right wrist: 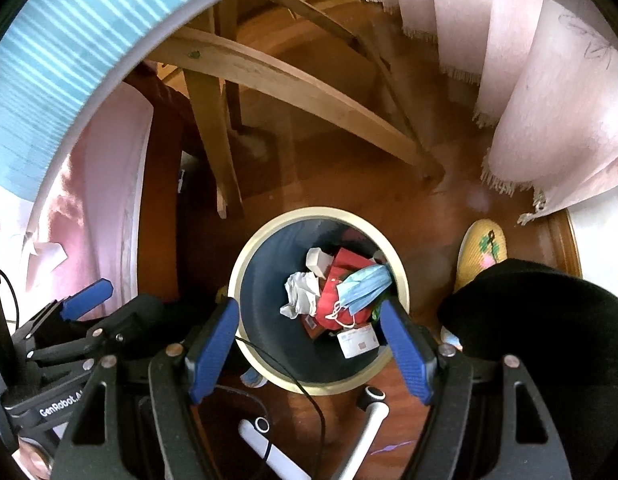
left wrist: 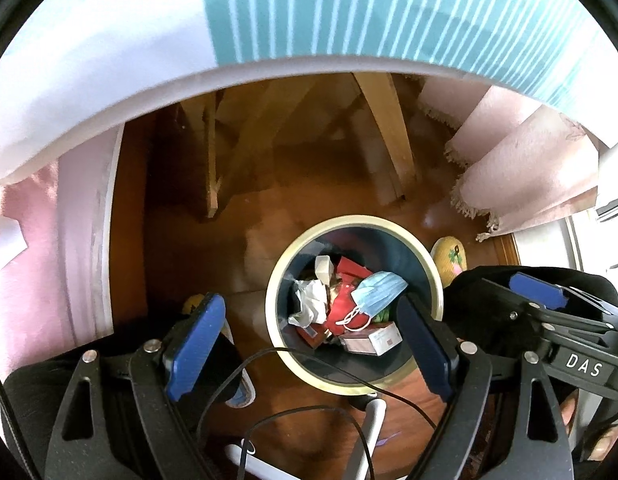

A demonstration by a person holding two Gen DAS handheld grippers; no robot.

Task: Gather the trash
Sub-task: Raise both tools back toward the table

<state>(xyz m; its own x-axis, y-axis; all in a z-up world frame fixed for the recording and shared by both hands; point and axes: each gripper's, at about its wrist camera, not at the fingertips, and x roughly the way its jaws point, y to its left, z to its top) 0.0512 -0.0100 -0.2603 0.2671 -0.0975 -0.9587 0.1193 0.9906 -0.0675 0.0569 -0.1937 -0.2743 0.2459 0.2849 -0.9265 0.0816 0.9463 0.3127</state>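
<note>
A round bin with a cream rim (left wrist: 436,280) (right wrist: 245,256) stands on the wooden floor below both grippers. It holds a blue face mask (left wrist: 379,294) (right wrist: 363,286), crumpled white paper (left wrist: 311,298) (right wrist: 303,290), red packaging (left wrist: 341,308) (right wrist: 333,300) and a small white box (left wrist: 383,338) (right wrist: 357,340). My left gripper (left wrist: 309,338) is open and empty above the bin. My right gripper (right wrist: 311,338) is open and empty above it too. Each gripper shows at the edge of the other's view: the right gripper (left wrist: 537,292), the left gripper (right wrist: 87,294).
A table edge with a teal striped cloth (left wrist: 389,8) (right wrist: 69,40) hangs over the scene. Wooden chair legs (left wrist: 389,132) (right wrist: 293,88) stand behind the bin. Pink fringed fabric (left wrist: 521,176) (right wrist: 557,120) hangs at right. A yellow slipper (left wrist: 449,258) (right wrist: 483,250) lies right of the bin.
</note>
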